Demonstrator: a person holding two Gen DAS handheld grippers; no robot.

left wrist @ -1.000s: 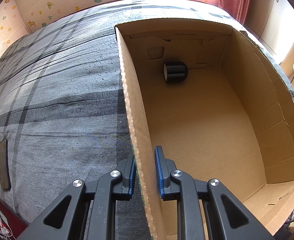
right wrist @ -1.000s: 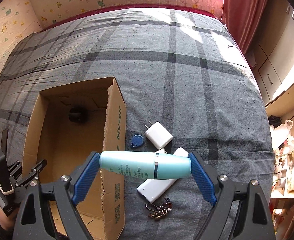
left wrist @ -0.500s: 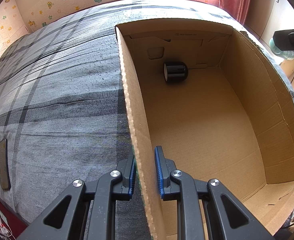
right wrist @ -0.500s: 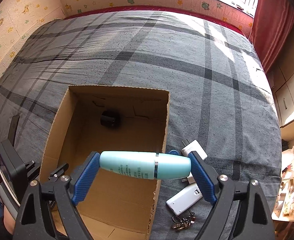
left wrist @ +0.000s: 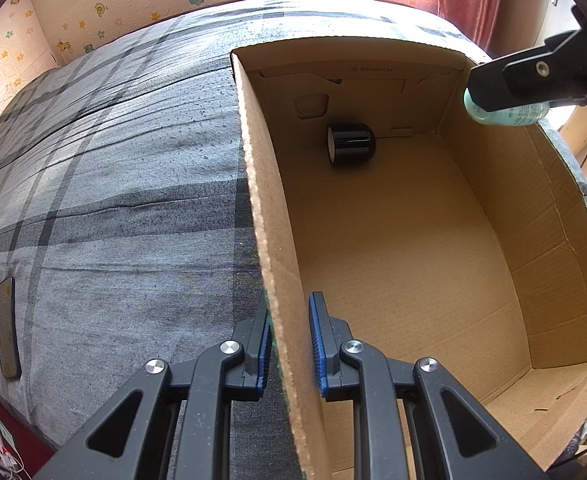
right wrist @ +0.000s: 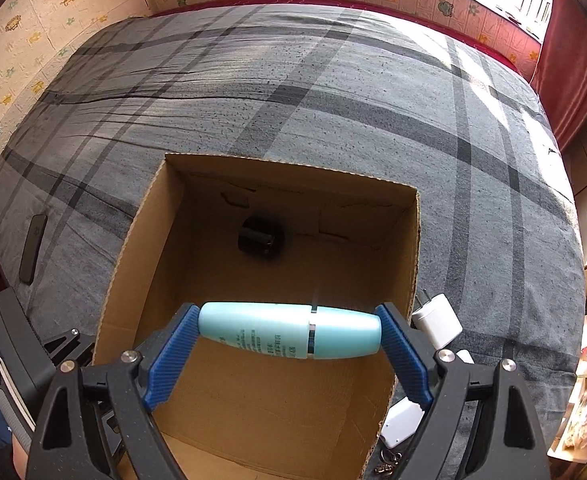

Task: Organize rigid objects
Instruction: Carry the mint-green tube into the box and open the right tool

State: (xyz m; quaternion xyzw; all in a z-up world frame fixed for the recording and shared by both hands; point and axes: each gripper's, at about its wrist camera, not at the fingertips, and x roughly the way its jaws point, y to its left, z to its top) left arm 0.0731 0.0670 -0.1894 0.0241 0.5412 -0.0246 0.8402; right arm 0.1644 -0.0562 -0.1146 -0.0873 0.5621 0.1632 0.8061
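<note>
**Bottle over box, drop pending**

My right gripper (right wrist: 289, 344) is clamped end-to-end on the teal bottle (right wrist: 289, 336), held sideways across the lower centre of the right wrist frame. My left gripper (left wrist: 289, 344) is pinched on the cardboard box (left wrist: 265, 216) side wall, one pad each side, bottom centre of the left view. The bottle hangs above the open box; from the left it shows at upper right, over the far rim. Inside, one black cylinder (left wrist: 351, 145) lies near the back wall. White charger (right wrist: 437, 320) and a white device (right wrist: 403, 424) are outside, lower right. Step as I read it: placing the bottle. Next: lower it, clear of the cylinder, then release. Left holds the box steady.
</note>
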